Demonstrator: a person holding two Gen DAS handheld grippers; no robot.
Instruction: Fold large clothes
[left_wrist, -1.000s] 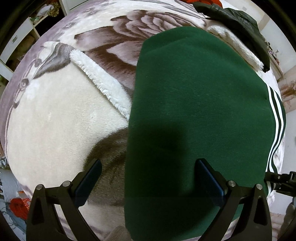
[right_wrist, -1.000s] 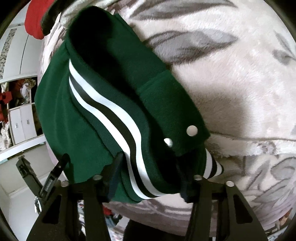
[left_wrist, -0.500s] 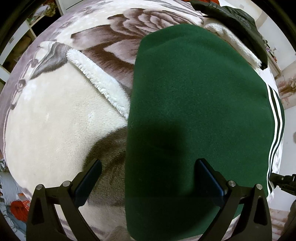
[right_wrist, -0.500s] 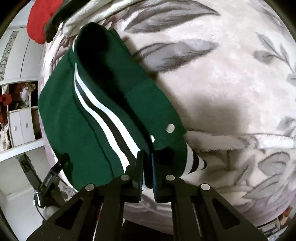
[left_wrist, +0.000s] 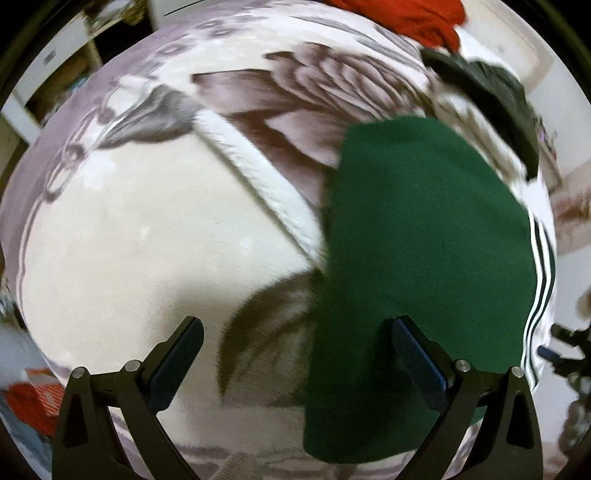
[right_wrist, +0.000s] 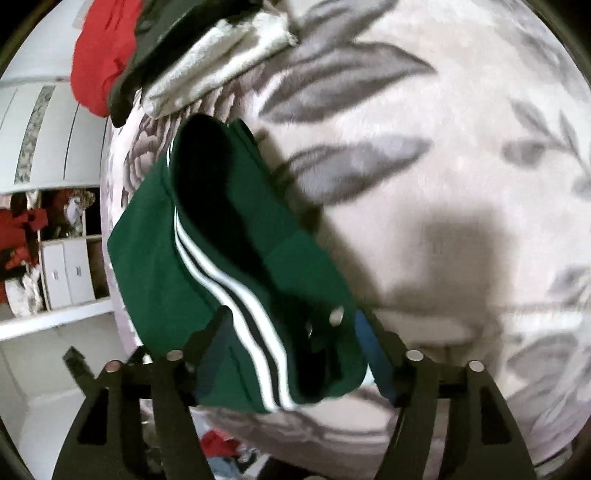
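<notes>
Jacket (right_wrist: 207, 280) hem between right gripper (right_wrist: 295, 336) fingers, spread

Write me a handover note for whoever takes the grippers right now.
Left gripper: open, empty, straddling the jacket's left edge over the blanket.
Right gripper: open, with the jacket's striped trim and snaps between its fingers, not clamped.
Done: the jacket lies doubled over in a compact block.
Left: probably tidy the loose snap corner. A red garment and a dark garment wait at the far edge.
</notes>
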